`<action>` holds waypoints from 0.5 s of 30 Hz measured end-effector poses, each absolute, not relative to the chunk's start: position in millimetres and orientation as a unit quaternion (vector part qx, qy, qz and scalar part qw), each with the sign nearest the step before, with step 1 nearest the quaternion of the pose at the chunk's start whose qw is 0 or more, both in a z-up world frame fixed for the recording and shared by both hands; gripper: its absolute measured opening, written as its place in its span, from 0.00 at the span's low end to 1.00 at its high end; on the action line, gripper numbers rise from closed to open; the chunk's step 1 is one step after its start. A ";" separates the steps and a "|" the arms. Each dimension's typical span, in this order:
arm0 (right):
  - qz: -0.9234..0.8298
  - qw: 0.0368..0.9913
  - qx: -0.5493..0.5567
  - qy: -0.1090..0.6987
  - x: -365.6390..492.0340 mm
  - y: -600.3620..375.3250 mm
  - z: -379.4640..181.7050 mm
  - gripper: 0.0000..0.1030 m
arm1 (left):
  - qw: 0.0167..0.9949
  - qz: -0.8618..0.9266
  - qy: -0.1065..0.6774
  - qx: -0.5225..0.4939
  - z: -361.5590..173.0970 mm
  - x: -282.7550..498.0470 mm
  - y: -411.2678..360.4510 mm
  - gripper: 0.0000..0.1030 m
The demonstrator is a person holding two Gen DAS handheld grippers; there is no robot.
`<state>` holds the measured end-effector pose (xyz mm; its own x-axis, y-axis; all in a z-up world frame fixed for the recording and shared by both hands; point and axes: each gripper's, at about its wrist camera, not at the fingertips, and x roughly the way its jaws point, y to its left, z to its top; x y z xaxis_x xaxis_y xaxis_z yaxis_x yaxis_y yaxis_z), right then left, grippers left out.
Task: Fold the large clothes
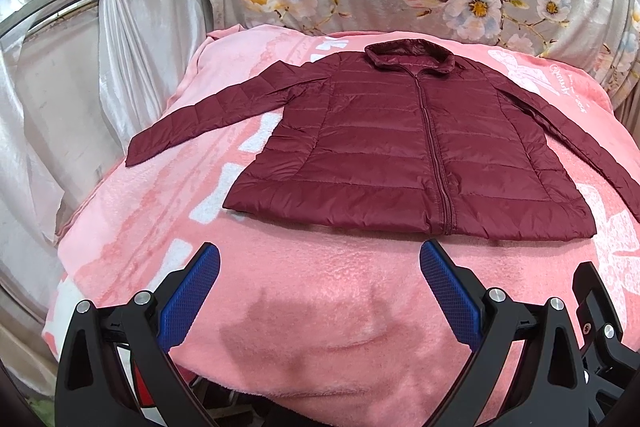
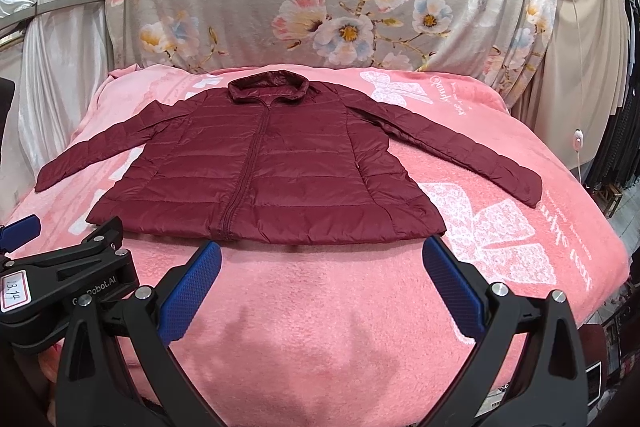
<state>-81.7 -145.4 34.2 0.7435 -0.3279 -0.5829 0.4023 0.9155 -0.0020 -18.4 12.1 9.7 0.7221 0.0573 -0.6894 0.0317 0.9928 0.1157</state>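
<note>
Jaws on both the left gripper [image 1: 320,259] and right gripper [image 2: 322,259] standing spread wide, gripping nothing, hovering over the blanket [image 2: 320,307]. Jacket [image 2: 260,171] lying flat, zipped, sleeves splayed, hem just beyond the fingertips. Folding not yet begun; next move probably calling for pinching a sleeve [image 2: 472,155]

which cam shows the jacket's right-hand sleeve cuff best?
Right wrist view. The maroon puffer jacket lies flat on the pink blanket, and that sleeve runs in full to its cuff. In the left wrist view the same sleeve reaches the frame's right edge, with the cuff cut off.
</note>
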 end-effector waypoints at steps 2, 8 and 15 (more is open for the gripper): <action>-0.194 0.932 0.063 0.299 -81.6 -147.1 35.8 0.95 | 0.927 0.009 0.371 0.059 10.7 -19.5 12.7 0.95; -0.189 0.934 0.061 0.296 -81.4 -148.2 39.4 0.95 | 0.927 0.014 0.369 0.058 12.8 -21.2 15.7 0.95; -0.190 0.934 0.060 0.296 -81.3 -146.0 38.3 0.95 | 0.927 0.015 0.370 0.057 13.6 -19.8 18.8 0.95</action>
<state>-81.3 -146.0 38.3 0.7530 -0.3197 -0.5751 0.3908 0.9205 0.0000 -19.8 18.8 13.6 0.7263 0.0707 -0.6837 0.0141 0.9929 0.1178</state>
